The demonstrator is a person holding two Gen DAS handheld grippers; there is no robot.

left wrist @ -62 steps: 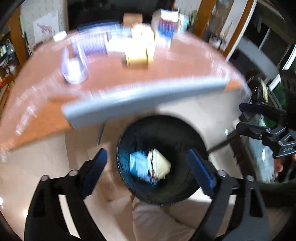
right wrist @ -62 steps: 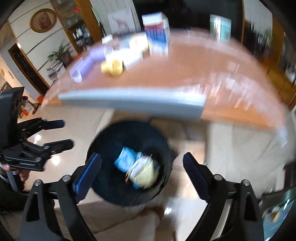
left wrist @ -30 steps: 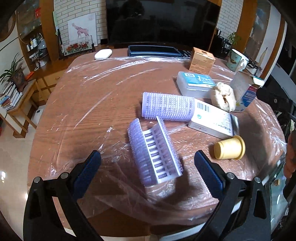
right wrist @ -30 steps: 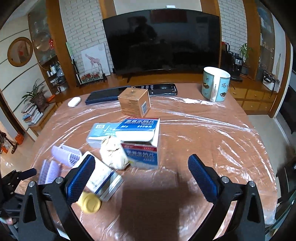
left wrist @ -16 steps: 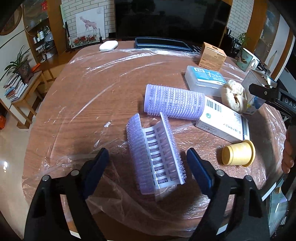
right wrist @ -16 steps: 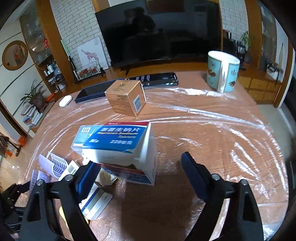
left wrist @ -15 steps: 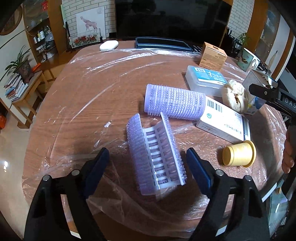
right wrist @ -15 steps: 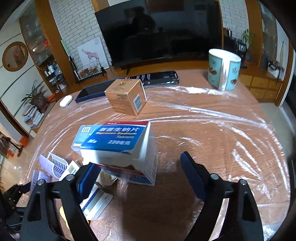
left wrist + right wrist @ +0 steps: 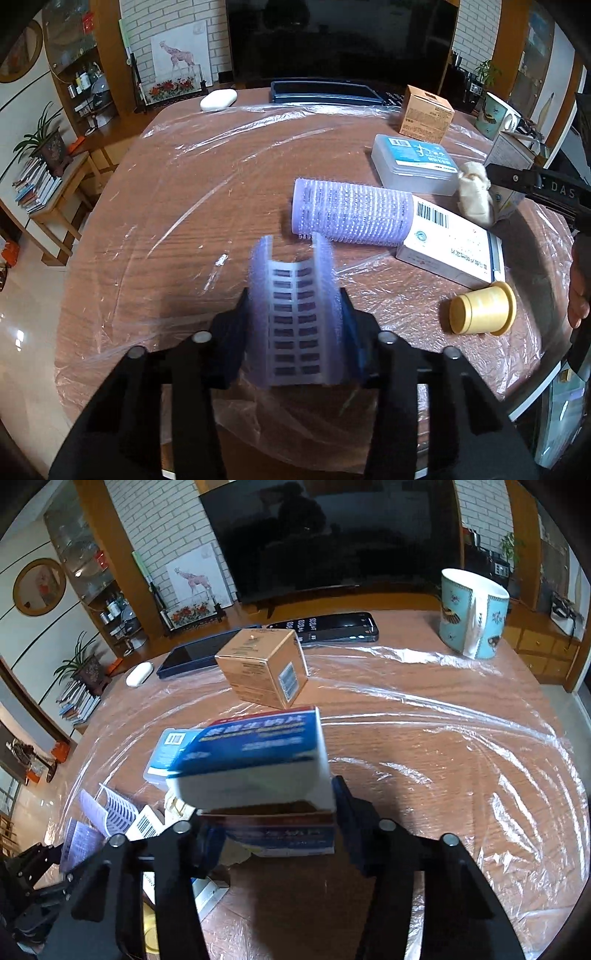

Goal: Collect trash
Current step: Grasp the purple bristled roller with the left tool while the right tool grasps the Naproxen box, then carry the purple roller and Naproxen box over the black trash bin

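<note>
A: Which step is in hand?

B: Pick-up, it is judged. The left hand-held gripper (image 9: 295, 325) is clamped on the split purple hair roller (image 9: 293, 314), its jaws having just been closing with the roller between them. The roller is seen tilted up off the plastic-covered worktop (image 9: 177, 206), just in front of the whole purple hair roller (image 9: 351, 216), which lies against a white carton (image 9: 452, 245).

A: And the other side?

B: The right hand-held gripper (image 9: 269, 819) has also just been closing, with the blue-and-white medicine box (image 9: 258, 760) between its jaws. Both pads appear to be pressed on the box's sides, though the left pad is largely hidden behind it, so a firm hold cannot be confirmed. The box is blurred and looks raised at its far end.

A: What is left on the worktop?

B: A yellow cap (image 9: 480, 314), a crumpled tissue (image 9: 474, 199), a clear-lidded case (image 9: 413, 170) and a brown cardboard box (image 9: 264, 666) are left lying; a mug (image 9: 472, 614) and phone (image 9: 332, 627) are probably not trash.

A: What is called for next?

B: Both pieces should be lifted clear of the loose plastic film, which could be dragged along, and carried to a bin, none being in view.
</note>
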